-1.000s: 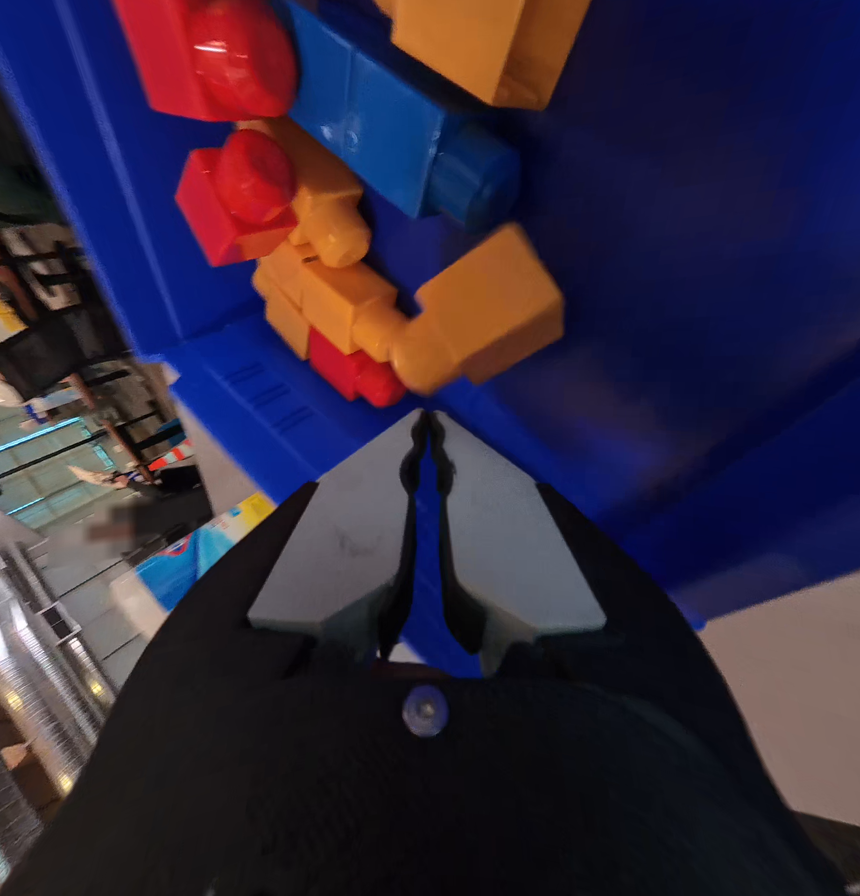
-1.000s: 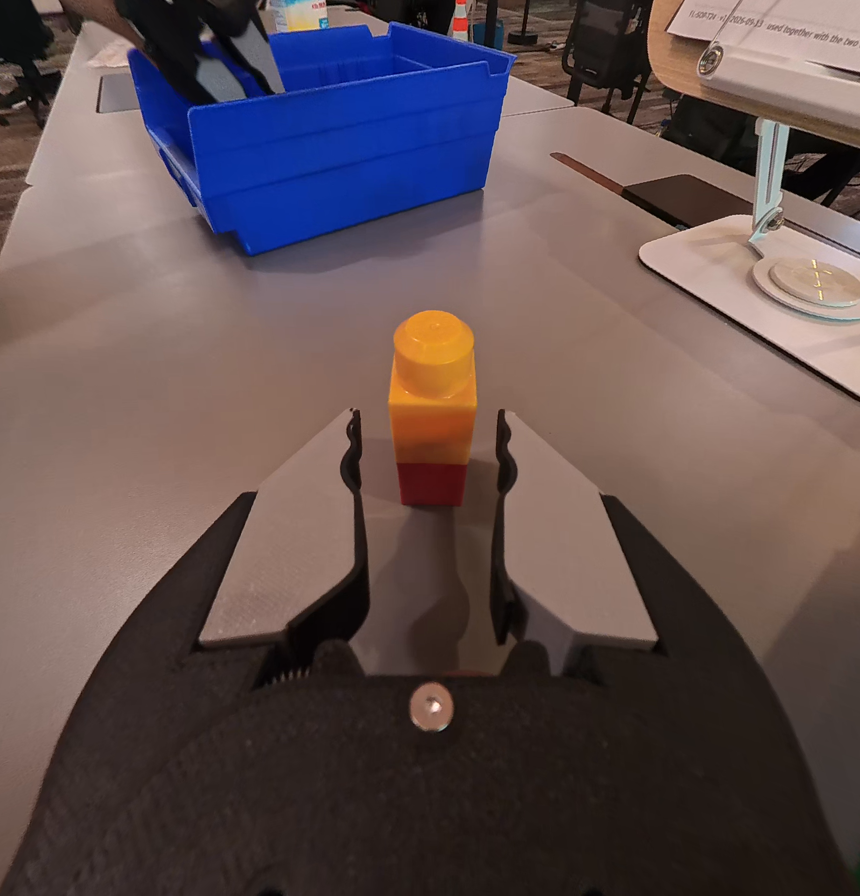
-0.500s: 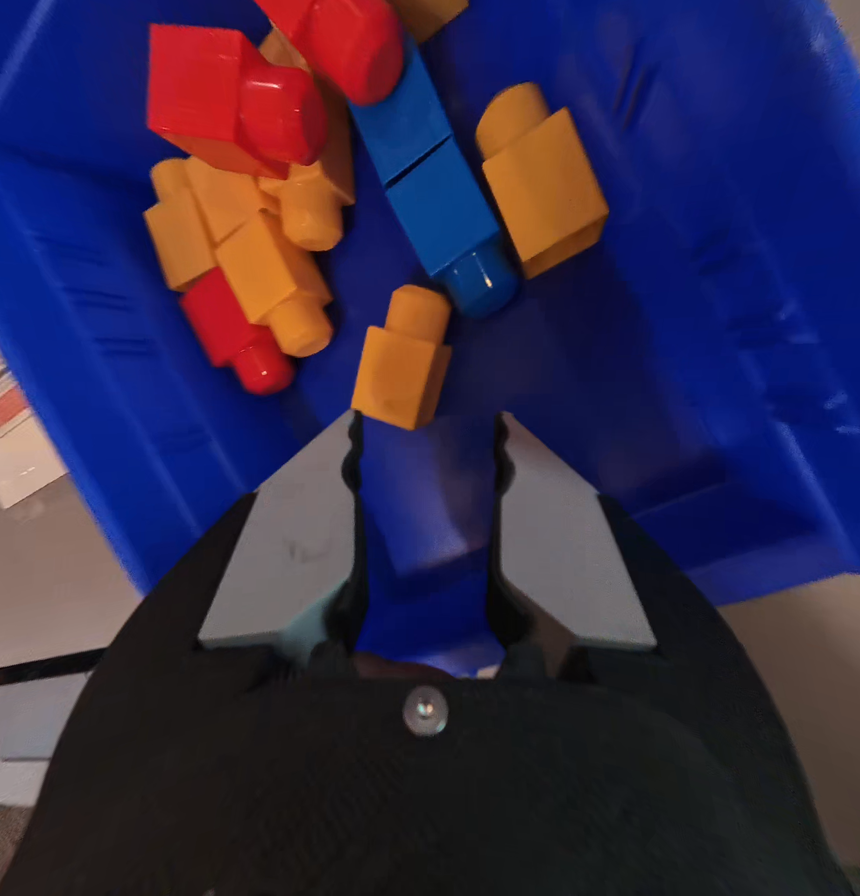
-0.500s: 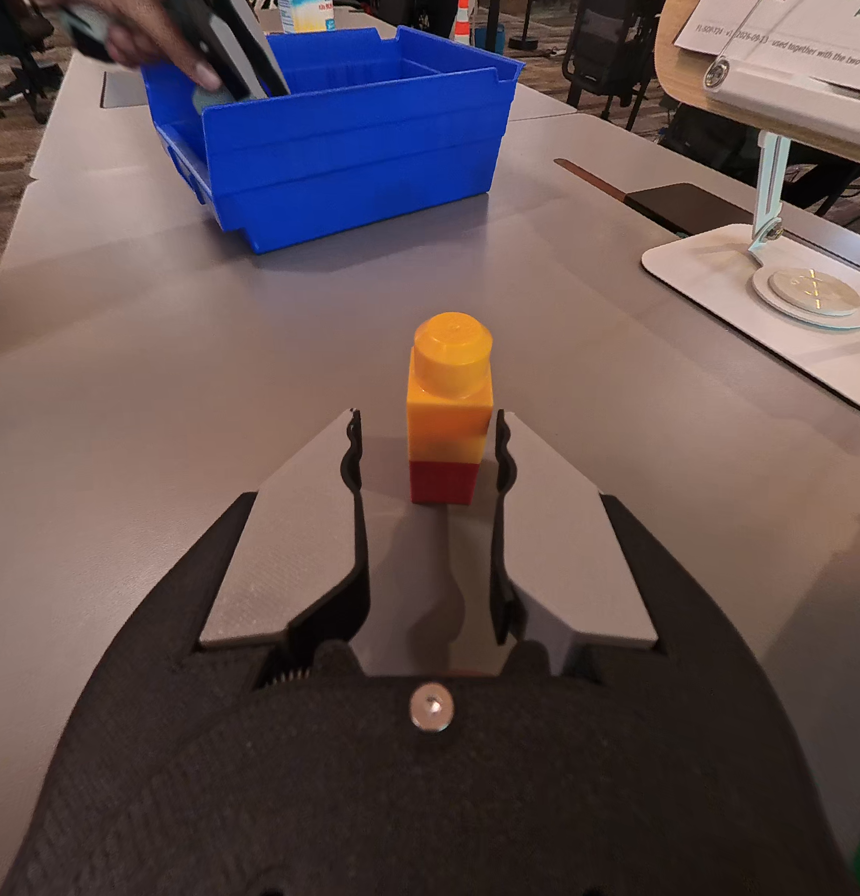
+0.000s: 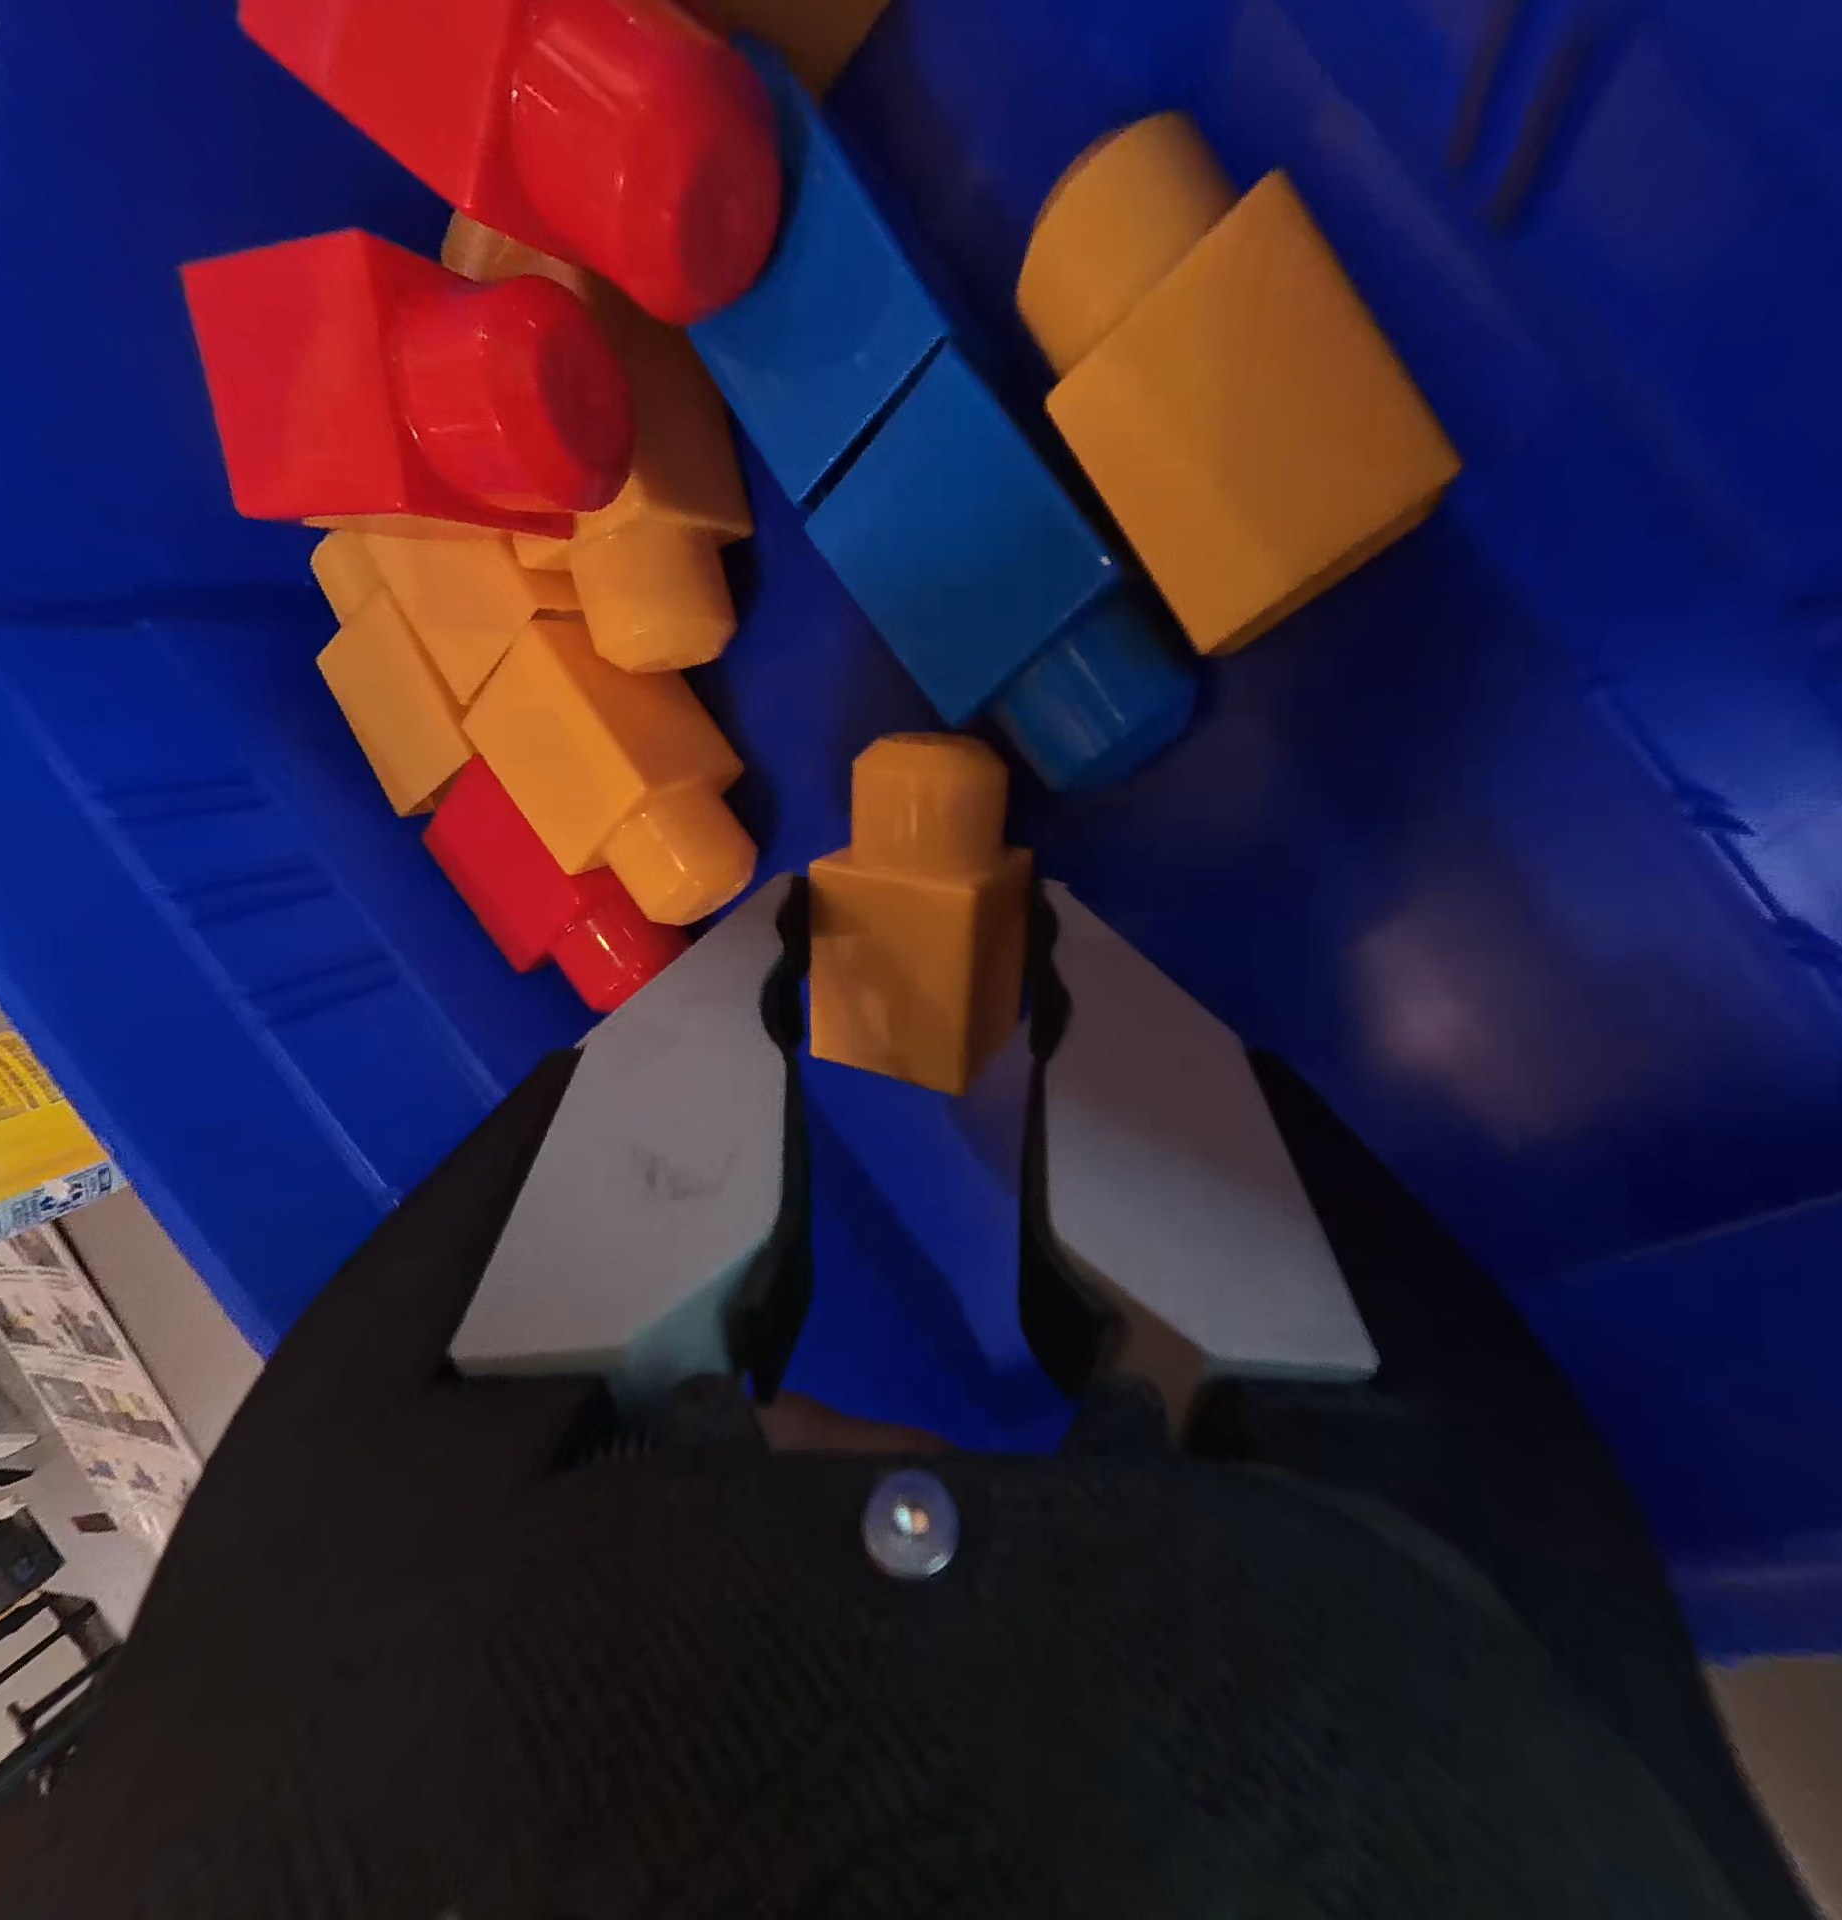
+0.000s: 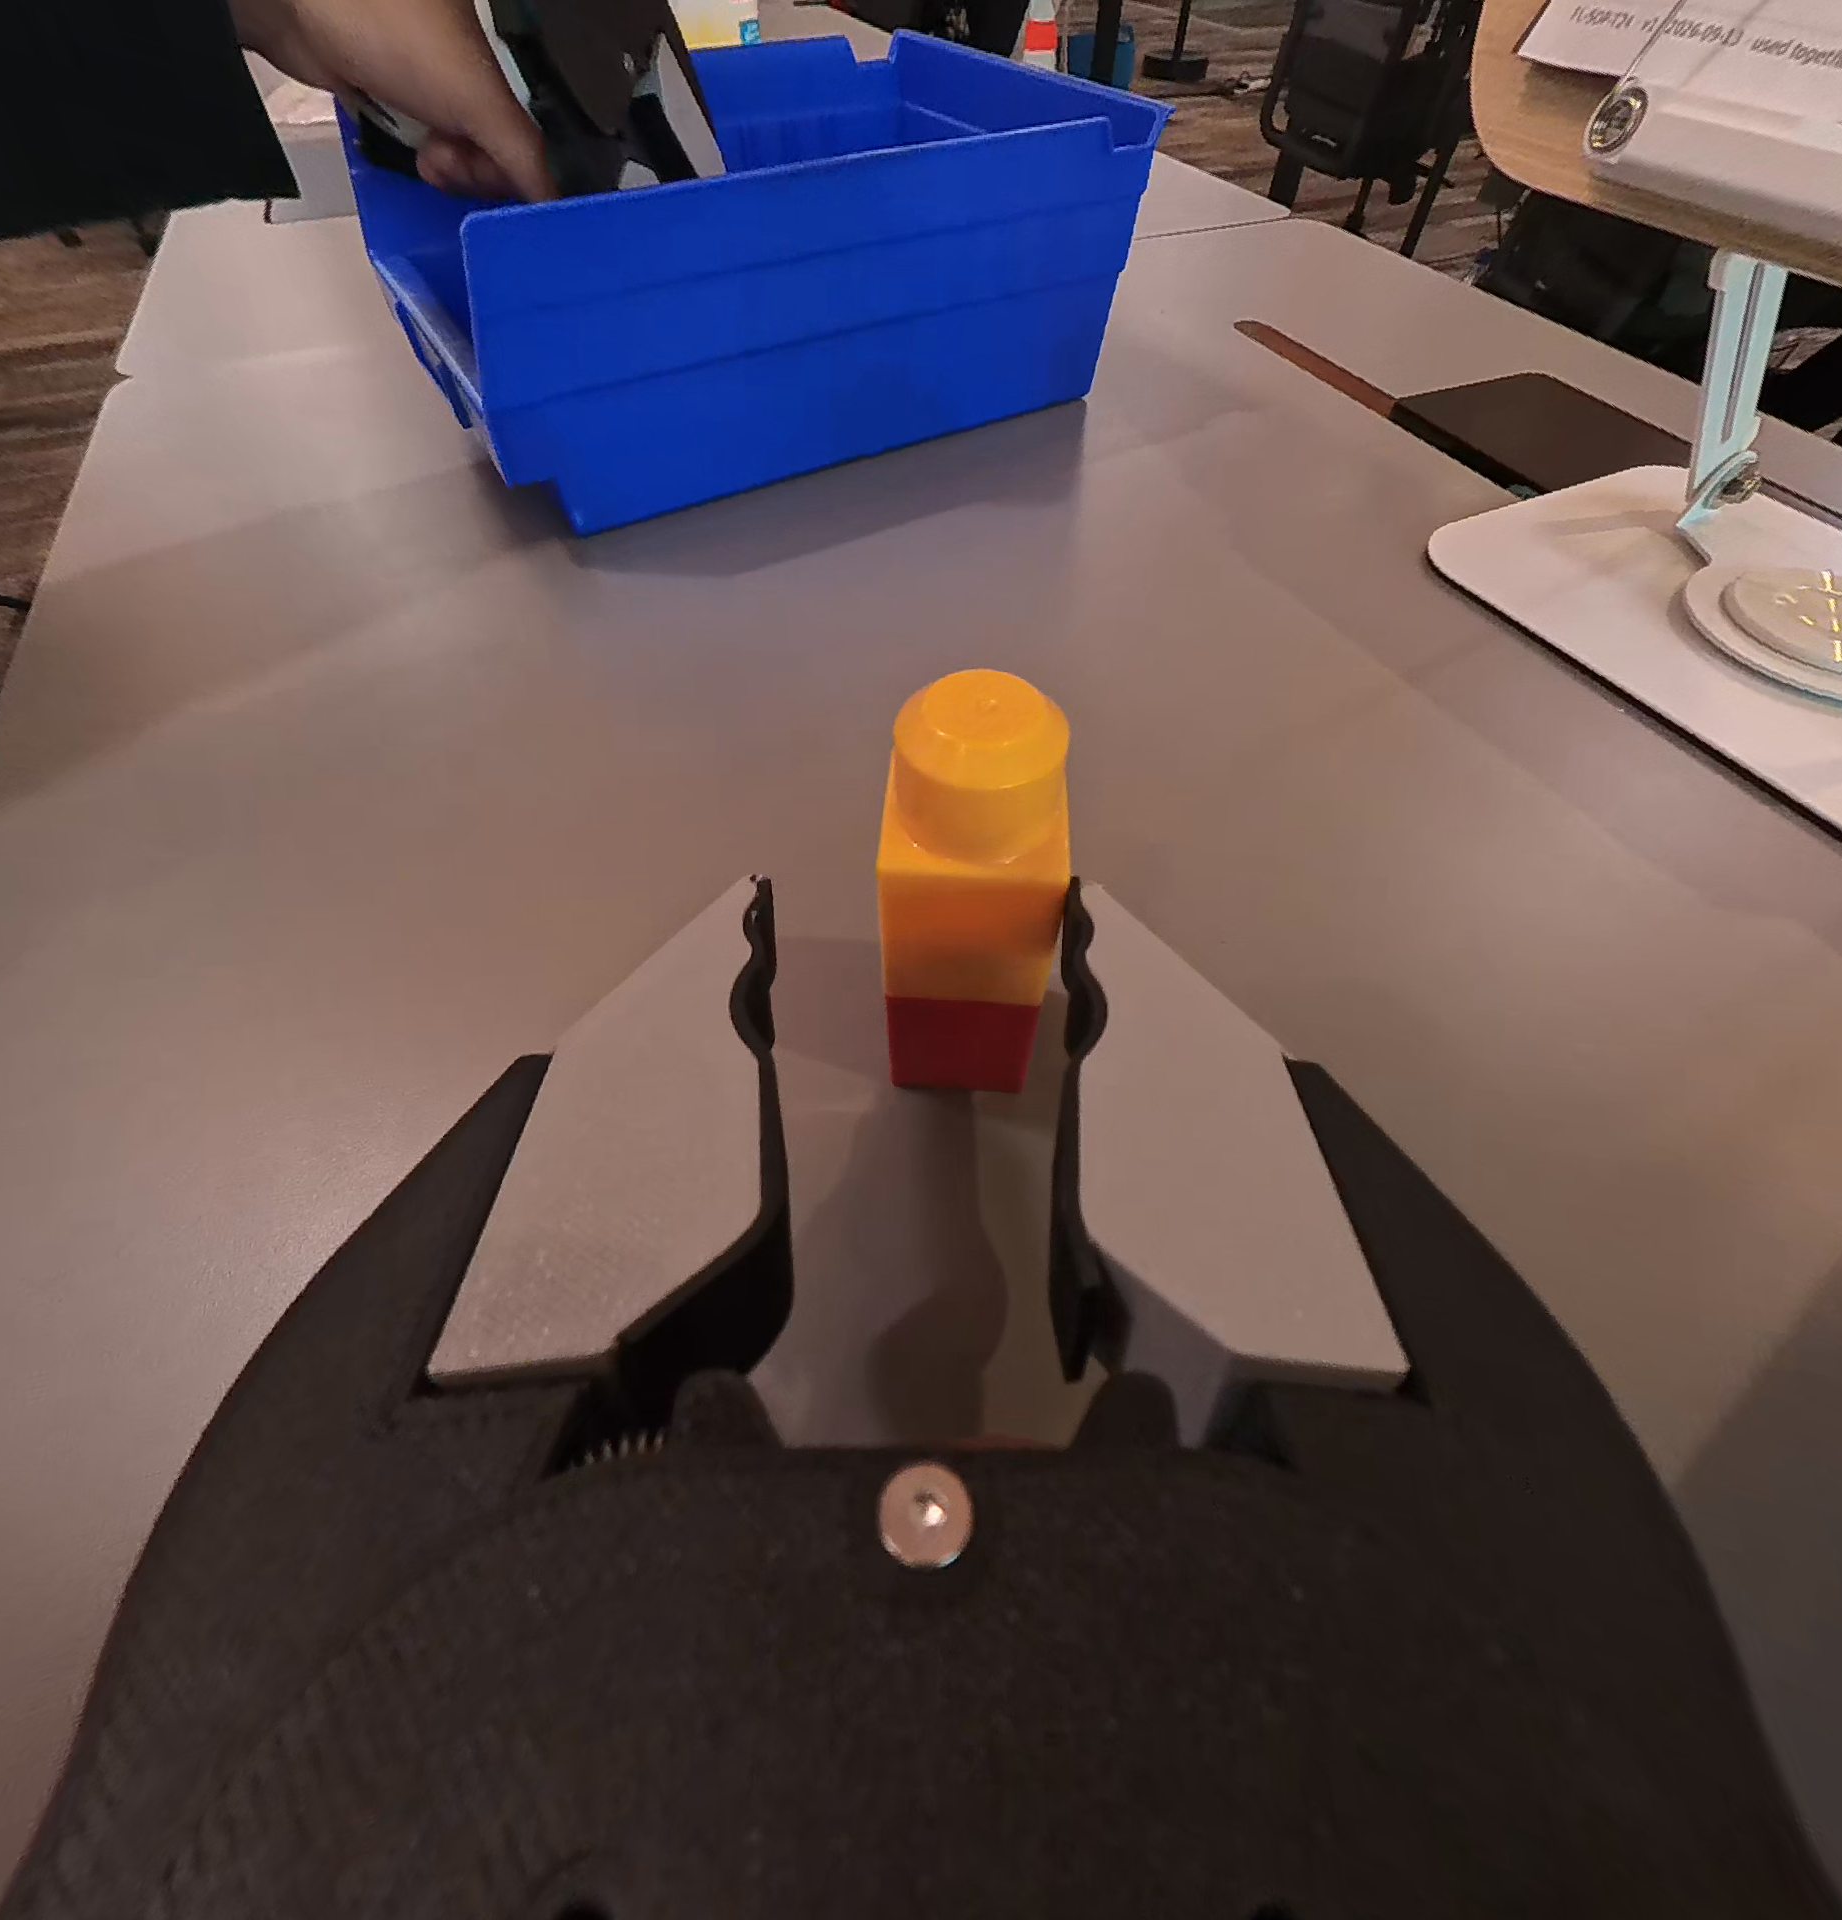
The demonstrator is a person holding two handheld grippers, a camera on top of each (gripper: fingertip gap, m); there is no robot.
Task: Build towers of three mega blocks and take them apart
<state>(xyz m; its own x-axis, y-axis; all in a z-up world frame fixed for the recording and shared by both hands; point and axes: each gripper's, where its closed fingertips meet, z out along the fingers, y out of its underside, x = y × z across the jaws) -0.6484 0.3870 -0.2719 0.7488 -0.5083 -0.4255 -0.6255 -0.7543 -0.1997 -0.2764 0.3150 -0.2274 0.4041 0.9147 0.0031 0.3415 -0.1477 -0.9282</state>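
Fingers of the left gripper [image 5: 915,935] stood parted around a single orange block [image 5: 917,961] on the floor of the blue bin [image 5: 1519,935], their tips flanking its body without a visible squeeze; whether they touched it could not be told. Beside that block, deeper in the bin, lay a loose heap of red, orange and blue blocks [image 5: 605,499]. Away from the bin, nearer the camera on the grey table [image 6: 377,779], the right gripper [image 6: 917,935] waited with its fingers spread wide, holding nothing, about a short tower [image 6: 967,904] standing upright, orange atop red. Judging by its bands, the tower looked one block short of three, and the taking apart lay ahead. Only the left wrist view showed the bin's contents; only the right wrist view showed the tower, the bin's outer wall and the person's hand [image 6: 449,114] reaching in.
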